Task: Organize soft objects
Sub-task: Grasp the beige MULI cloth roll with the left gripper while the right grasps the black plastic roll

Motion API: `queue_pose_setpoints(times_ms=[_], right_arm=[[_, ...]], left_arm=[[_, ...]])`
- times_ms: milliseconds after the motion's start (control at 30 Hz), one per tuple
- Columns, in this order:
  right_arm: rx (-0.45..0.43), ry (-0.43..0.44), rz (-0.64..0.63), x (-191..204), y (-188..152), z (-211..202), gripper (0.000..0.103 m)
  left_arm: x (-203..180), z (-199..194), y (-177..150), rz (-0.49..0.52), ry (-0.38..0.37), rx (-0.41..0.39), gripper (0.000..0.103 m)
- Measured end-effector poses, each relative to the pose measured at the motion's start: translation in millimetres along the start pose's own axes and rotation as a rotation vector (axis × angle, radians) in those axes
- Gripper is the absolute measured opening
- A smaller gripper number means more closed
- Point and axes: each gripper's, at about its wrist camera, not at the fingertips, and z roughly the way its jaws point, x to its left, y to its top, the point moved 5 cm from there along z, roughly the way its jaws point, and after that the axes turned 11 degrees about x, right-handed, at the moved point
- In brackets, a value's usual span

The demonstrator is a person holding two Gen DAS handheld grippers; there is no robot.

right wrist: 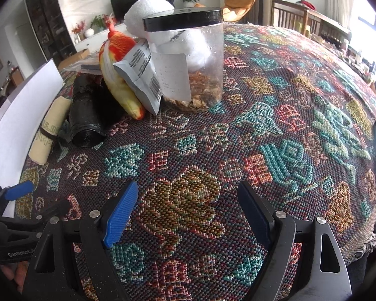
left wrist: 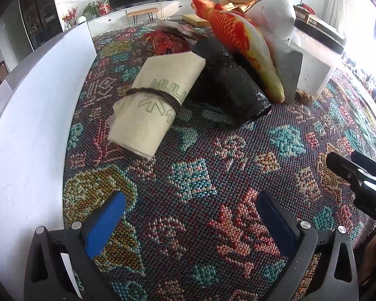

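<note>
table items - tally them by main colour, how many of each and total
Black: 1, the rolled bin bags
Cream: 1, the tied cloth roll
Orange and yellow: 1, the plush fish
White: 1, the rolled towel
Grey: 1, the foil pouch
Clear with black lid: 1, the jar
Red, partly hidden: 1, the red bundle
Total: 7

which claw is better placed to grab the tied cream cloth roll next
Left, probably. The left claw is open and empty, with the cream cloth roll almost straight ahead of it. From the right claw, also open, the roll lies far off to the left, past the black roll.
</note>
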Motion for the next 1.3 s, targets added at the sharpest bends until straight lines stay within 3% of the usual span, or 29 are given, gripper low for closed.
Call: queue_pose_setpoints(times_ms=[200,333,533,600,633,667,733,833,933,1000,1133,1300], right_arm=[[-0.001,0.043,0.038,-7.2,0.7,-0.5,0.084],[-0.001,0.055,0.053,-11.0,0.6,-2.0,0.084],[-0.004,0.062,0.059,-11.7,-0.1,-3.7,0.084],[-0.004,0.062,0.058,-11.7,-0.2,-3.8,0.084],[-0.005,0.063,0.058,-11.7,-0.2,-3.7,0.084],[-0.006,0.064,0.058,-11.5,-0.4,-3.9,0.084],[-0.006,0.067,0.056,-11.2,-0.4,-3.8,0.084],[-0.025,0.107,0.044,-8.4,0.0,-9.4,0.084],[-0.063,0.231,0.013,2.7,6.2,-20.1,0.084],[-0.039,0.285,-0.039,19.5,17.5,-16.1,0.084],[-0.001,0.286,-0.222,77.6,46.8,-2.0,0.084],[0.063,0.183,-0.365,131.4,77.0,33.6,0.081]], left_arm=[[19.1,-27.5,51.5,-0.001,0.089,-0.075,0.103],[35.3,-2.3,77.8,0.0,0.098,0.006,0.103],[41.8,33.8,86.0,0.012,0.066,0.098,0.103],[42.3,33.6,83.8,0.005,0.052,0.082,0.097],[42.7,29.3,82.3,-0.002,0.034,0.055,0.072],[43.6,27.0,80.1,-0.012,0.021,0.038,0.059],[47.8,18.5,75.6,-0.041,0.001,0.013,0.047],[46.7,1.7,57.6,-0.059,0.004,0.004,0.046],[38.7,-6.0,29.5,-0.046,0.01,0.015,0.046],[35.2,-6.0,14.8,-0.046,0.031,0.015,0.046],[36.2,-12.2,0.4,-0.068,0.047,-0.01,0.046],[39.9,-9.0,-6.7,-0.063,0.037,0.005,0.049]])
